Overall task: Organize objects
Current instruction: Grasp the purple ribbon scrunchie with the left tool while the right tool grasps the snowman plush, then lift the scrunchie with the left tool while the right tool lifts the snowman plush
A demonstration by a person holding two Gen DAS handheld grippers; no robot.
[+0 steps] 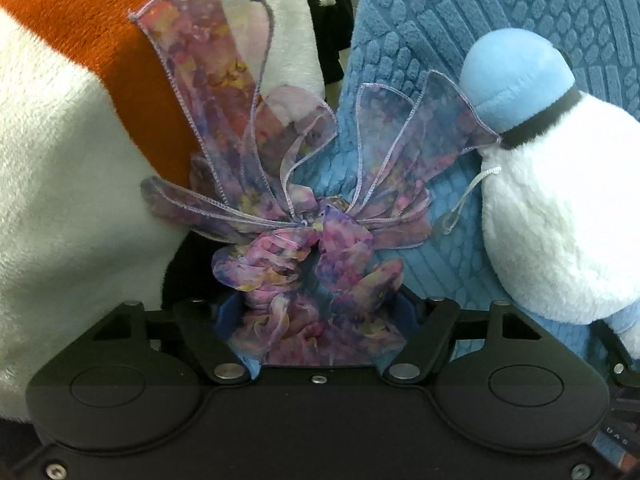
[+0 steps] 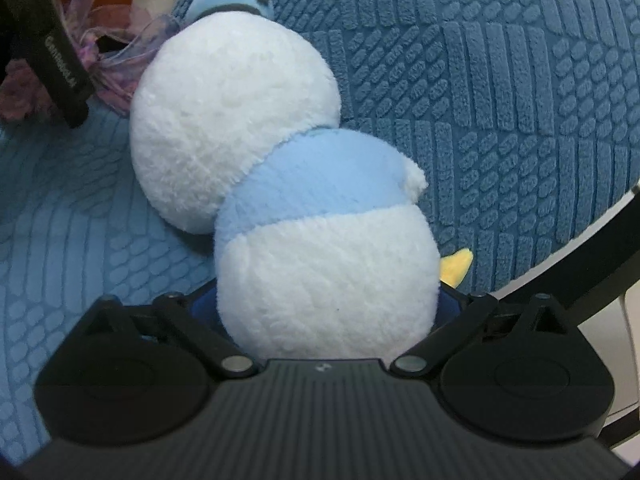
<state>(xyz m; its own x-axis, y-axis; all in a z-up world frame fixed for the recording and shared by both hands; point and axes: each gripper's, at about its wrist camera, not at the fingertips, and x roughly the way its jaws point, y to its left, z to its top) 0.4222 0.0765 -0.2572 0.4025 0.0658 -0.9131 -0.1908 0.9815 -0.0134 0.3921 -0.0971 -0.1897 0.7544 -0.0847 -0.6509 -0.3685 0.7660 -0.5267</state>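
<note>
A sheer purple-pink hair bow (image 1: 308, 216) with long ribbon loops lies on blue textured fabric. Its gathered part fills the gap of my left gripper (image 1: 316, 312), and the blue pads press on it from both sides. A white and light-blue plush toy (image 2: 280, 184) with a black band and a yellow foot (image 2: 456, 266) lies on the same fabric. Its round lower body sits between the wide-spread fingers of my right gripper (image 2: 328, 304), which stands open around it. The plush toy (image 1: 560, 208) lies right of the bow. The left gripper's black finger (image 2: 60, 64) shows at the upper left.
Blue textured cushion fabric (image 2: 500, 80) rises steeply behind the plush and lies flat beneath it. A large white and orange fleecy item (image 1: 60, 180) crowds the bow's left side. A black cable (image 2: 600, 280) crosses a pale surface at the right edge.
</note>
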